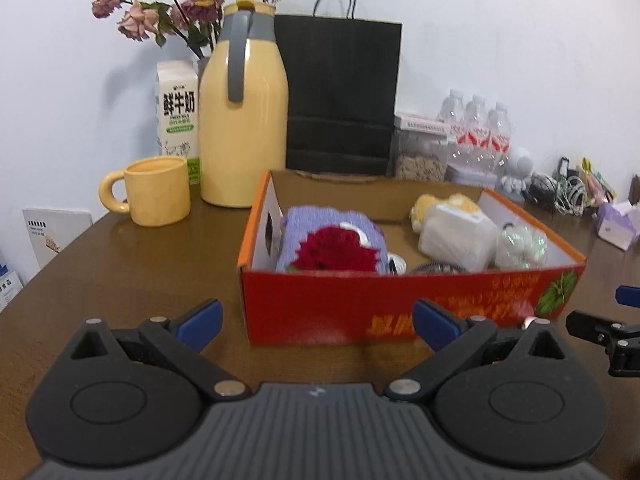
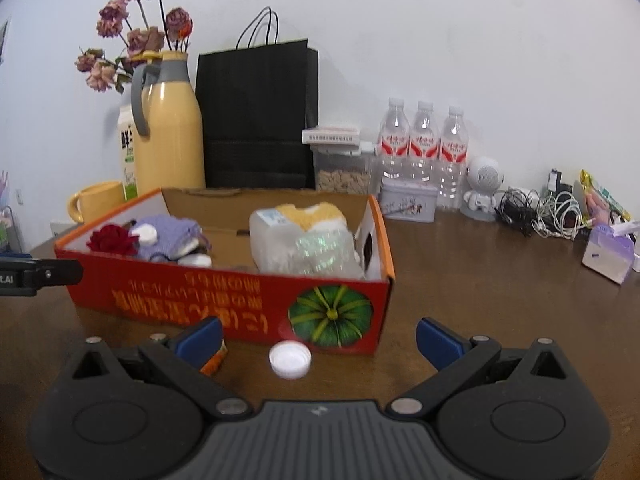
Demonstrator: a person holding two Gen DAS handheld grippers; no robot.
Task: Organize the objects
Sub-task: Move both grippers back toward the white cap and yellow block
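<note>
A red and orange cardboard box point(image 1: 360, 304) point(image 2: 224, 300) stands on the brown table. Inside it lie a purple knitted piece with a red rose point(image 1: 334, 250) point(image 2: 114, 238), a white plastic pack point(image 1: 456, 236) point(image 2: 304, 248), a yellow knitted item point(image 1: 444, 202) and a shiny clear bag point(image 1: 520, 246). A white bottle cap point(image 2: 290, 359) rests on the table before the box, with a small orange item point(image 2: 214, 362) beside it. My left gripper point(image 1: 318, 326) is open in front of the box. My right gripper point(image 2: 320, 340) is open, the cap between its fingers' line.
Behind the box stand a yellow thermos jug point(image 1: 242, 120), a yellow mug point(image 1: 154, 192), a milk carton point(image 1: 176, 116), dried roses point(image 1: 188, 0), a black paper bag point(image 1: 340, 96), a snack jar point(image 2: 342, 164) and three water bottles point(image 2: 424, 148). Cables point(image 2: 540, 212) and a purple pouch point(image 2: 608, 256) lie right.
</note>
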